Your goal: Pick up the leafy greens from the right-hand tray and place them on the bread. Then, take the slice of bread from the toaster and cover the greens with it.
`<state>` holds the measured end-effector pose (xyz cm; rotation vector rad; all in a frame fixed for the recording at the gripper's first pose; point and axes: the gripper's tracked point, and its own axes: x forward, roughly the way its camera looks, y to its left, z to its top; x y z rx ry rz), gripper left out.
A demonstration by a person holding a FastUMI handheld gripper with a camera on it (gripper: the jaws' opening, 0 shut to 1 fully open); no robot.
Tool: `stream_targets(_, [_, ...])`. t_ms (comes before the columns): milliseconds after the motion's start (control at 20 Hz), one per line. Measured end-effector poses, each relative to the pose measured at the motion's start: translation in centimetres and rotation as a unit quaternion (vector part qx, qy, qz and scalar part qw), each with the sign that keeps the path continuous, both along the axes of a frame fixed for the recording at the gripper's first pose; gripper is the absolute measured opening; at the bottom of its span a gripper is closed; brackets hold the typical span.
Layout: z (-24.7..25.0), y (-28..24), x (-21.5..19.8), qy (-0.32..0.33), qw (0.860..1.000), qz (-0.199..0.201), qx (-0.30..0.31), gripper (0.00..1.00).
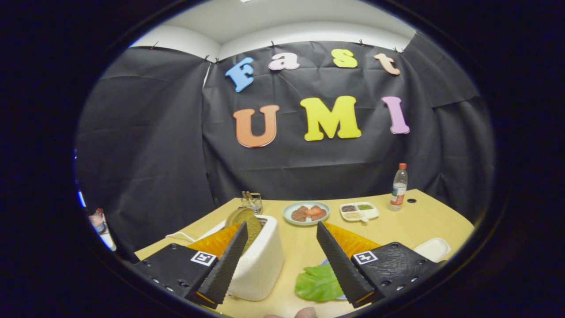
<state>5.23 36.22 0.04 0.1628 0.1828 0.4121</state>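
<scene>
Fingers of the gripper (282, 260) stand spread wide with nothing between them, raised above the wooden table (419, 225), so I judge the hand is between steps, lining up on the toaster. That white toaster (258, 260) sits just ahead of the left finger, and a brown slice of bread (247, 221) stands upright in its slot, its top proud of the rim where the fingers could pinch it. The leafy greens (318, 282) lie flat on the table by the right finger, partly hidden behind it; whether bread lies under them I cannot tell, though a pale rim peeps out beside the leaf. If the greens are already placed, the toaster slice is the next thing to take.

Farther off, beyond the fingers, stand a round plate (306, 213) of brownish and red food, a small divided tray (359, 212) of seasonings, a plastic bottle (398, 187) and a wire rack (251, 202) behind the toaster. A white tray (433, 248) lies to the right. Nothing blocks the way to the slice; the toaster's wall is close to the left finger.
</scene>
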Motion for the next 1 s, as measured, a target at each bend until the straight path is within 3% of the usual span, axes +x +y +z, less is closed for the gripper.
stream_targets(200, [0.1, 5.8, -0.1, -0.007, 1.0, 0.012, -0.024, 0.96])
stream_targets(500, [-1.5, 8.7, 3.4, 0.02, 0.997, -0.023, -0.065, 0.96])
stream_targets(600, [-2.3, 8.9, 4.5, 0.038, 0.996, -0.031, -0.069, 0.89])
stream_targets(950, [-4.6, 7.8, 6.6, 0.09, 0.992, -0.054, -0.074, 0.39])
stream_targets(1000, [-4.6, 7.6, 6.6, 0.093, 0.992, -0.056, -0.07, 0.28])
